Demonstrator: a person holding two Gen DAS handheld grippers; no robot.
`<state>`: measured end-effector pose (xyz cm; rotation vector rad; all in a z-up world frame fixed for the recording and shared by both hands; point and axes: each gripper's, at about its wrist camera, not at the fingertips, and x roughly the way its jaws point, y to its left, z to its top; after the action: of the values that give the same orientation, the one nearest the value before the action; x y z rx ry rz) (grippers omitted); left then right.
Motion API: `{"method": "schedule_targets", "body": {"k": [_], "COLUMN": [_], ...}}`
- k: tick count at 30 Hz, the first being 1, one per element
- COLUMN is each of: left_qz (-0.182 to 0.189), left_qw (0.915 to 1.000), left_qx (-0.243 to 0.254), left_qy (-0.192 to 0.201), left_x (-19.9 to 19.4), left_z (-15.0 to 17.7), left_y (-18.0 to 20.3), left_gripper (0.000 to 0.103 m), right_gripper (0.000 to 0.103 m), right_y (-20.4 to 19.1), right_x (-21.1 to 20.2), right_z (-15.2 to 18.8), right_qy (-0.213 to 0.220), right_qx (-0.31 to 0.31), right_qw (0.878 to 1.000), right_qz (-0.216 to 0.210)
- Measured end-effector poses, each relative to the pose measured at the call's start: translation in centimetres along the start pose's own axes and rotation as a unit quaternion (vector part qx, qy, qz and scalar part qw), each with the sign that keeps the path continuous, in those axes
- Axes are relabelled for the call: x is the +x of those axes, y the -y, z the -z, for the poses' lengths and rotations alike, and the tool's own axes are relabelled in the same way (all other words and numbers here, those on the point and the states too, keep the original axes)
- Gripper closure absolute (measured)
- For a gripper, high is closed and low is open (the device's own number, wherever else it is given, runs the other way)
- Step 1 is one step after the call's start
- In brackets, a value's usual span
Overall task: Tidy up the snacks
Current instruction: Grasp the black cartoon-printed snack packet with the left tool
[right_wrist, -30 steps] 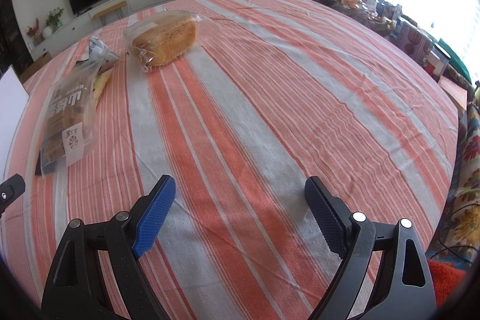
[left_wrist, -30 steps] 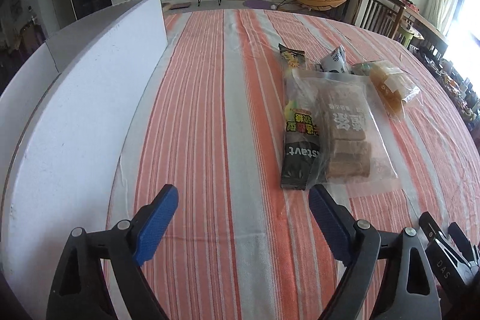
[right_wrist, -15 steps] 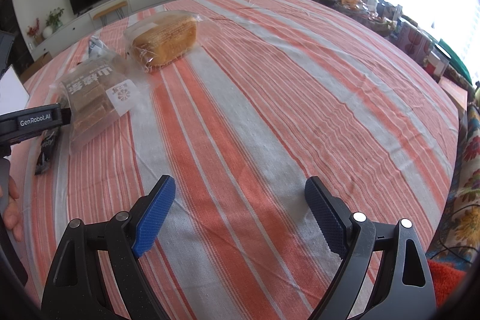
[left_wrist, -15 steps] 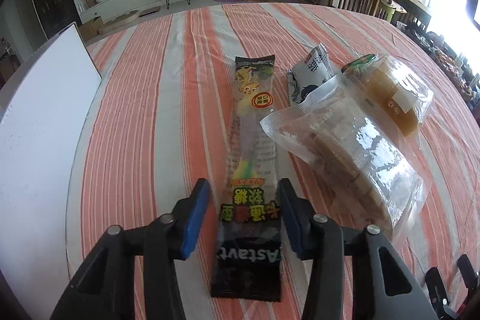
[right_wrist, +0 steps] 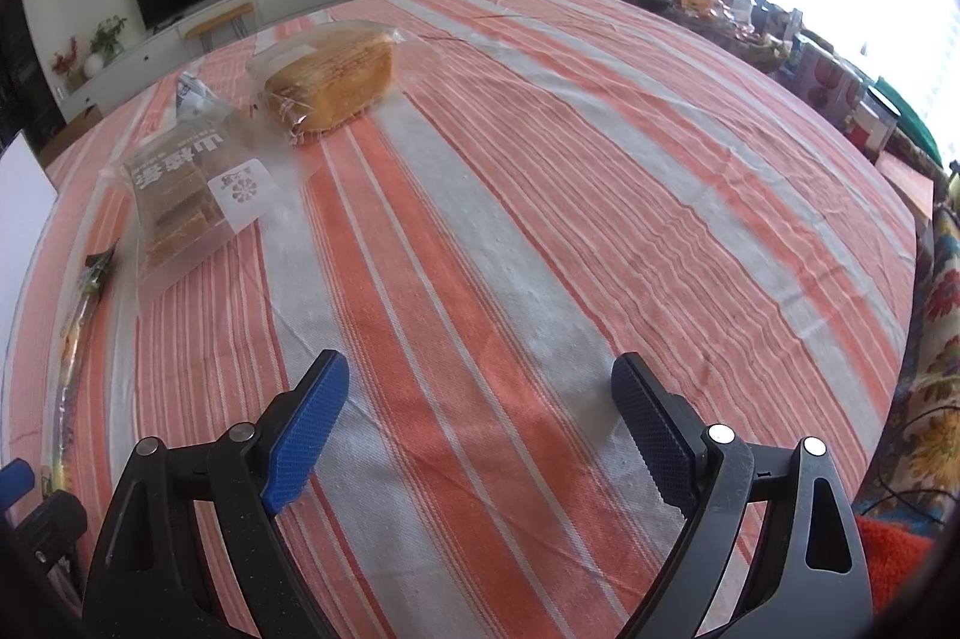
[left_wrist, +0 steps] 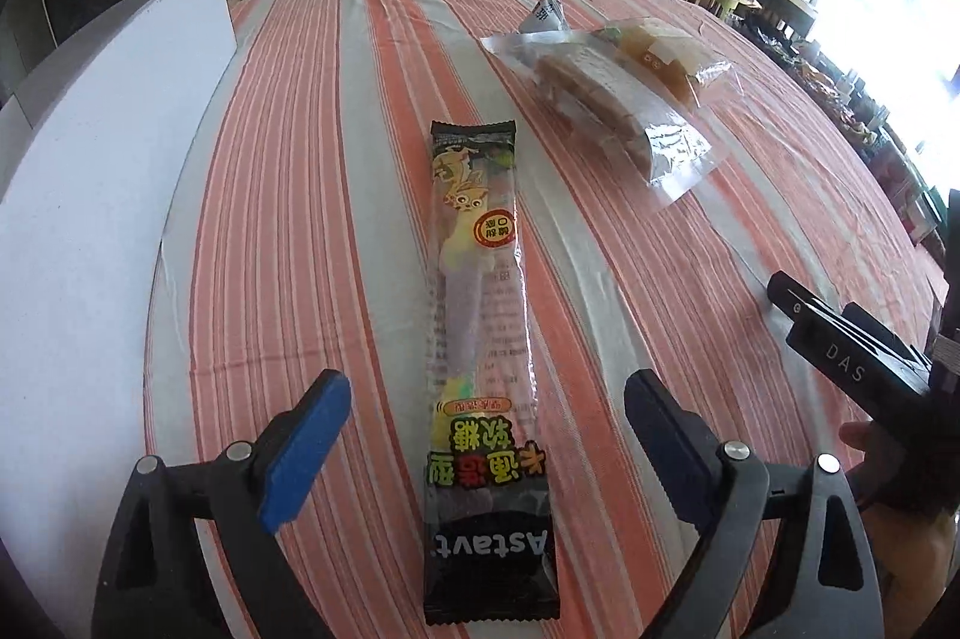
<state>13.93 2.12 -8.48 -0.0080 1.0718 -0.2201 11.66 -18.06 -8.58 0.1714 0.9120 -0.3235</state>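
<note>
A long soft-candy strip (left_wrist: 480,279) in a black and clear wrapper lies flat on the striped tablecloth (left_wrist: 300,219). Its near end sits between the fingers of my left gripper (left_wrist: 487,387), whose jaws are opening, and the pads stand clear of the wrapper. Farther right lie a clear bag of brown bars (left_wrist: 606,99), a bagged bread loaf (left_wrist: 660,51) and a small silver packet (left_wrist: 543,12). My right gripper (right_wrist: 480,387) hovers open over bare cloth with nothing in it. From there the bar bag (right_wrist: 186,183) and the loaf (right_wrist: 330,81) lie to the far left.
A white board (left_wrist: 90,189) stands along the table's left edge. Part of the right gripper's black body (left_wrist: 840,357) and a hand show at the right of the left wrist view. Clutter and boxes (right_wrist: 840,87) line the table's far right side.
My left gripper narrowed around the candy strip, which came out from under the bar bag and now lies apart from it. The jaws have since spread wide. The right gripper stayed still.
</note>
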Motion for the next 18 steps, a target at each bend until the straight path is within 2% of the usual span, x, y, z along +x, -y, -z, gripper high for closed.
{"method": "schedule_targets", "body": {"k": [1, 2, 4, 5, 6, 11, 18], "left_qz": [-0.007, -0.017, -0.034, -0.047, -0.046, -0.063, -0.074], "left_qw": [0.9999, 0.9998, 0.999, 0.9983, 0.9983, 0.9972, 0.9954], "left_qx": [0.0, 0.007, 0.027, 0.034, 0.034, -0.003, -0.011], "left_qy": [-0.009, -0.01, -0.009, -0.007, 0.002, 0.039, 0.06], "left_x": [1.0, 1.6, 2.8, 3.3, 3.5, 3.4, 3.3], "left_z": [-0.9, -1.4, -2.4, -2.8, -3.0, -2.8, -2.1], "left_y": [-0.2, -0.1, 0.4, 0.5, 0.5, -1.6, -1.9], "left_gripper": [0.01, 0.004, 0.004, 0.0, 0.0, 0.0, 0.0], "right_gripper": [0.011, 0.011, 0.011, 0.011, 0.011, 0.011, 0.011], "right_y": [0.0, 0.0, 0.0, 0.0, 0.0, 0.0, 0.0], "right_x": [0.0, 0.0, 0.0, 0.0, 0.0, 0.0, 0.0], "right_z": [0.0, 0.0, 0.0, 0.0, 0.0, 0.0, 0.0], "right_qy": [0.0, 0.0, 0.0, 0.0, 0.0, 0.0, 0.0], "right_qx": [0.0, 0.0, 0.0, 0.0, 0.0, 0.001, 0.0], "right_qw": [1.0, 1.0, 1.0, 1.0, 1.0, 1.0, 1.0], "right_qz": [0.0, 0.0, 0.0, 0.0, 0.0, 0.0, 0.0]}}
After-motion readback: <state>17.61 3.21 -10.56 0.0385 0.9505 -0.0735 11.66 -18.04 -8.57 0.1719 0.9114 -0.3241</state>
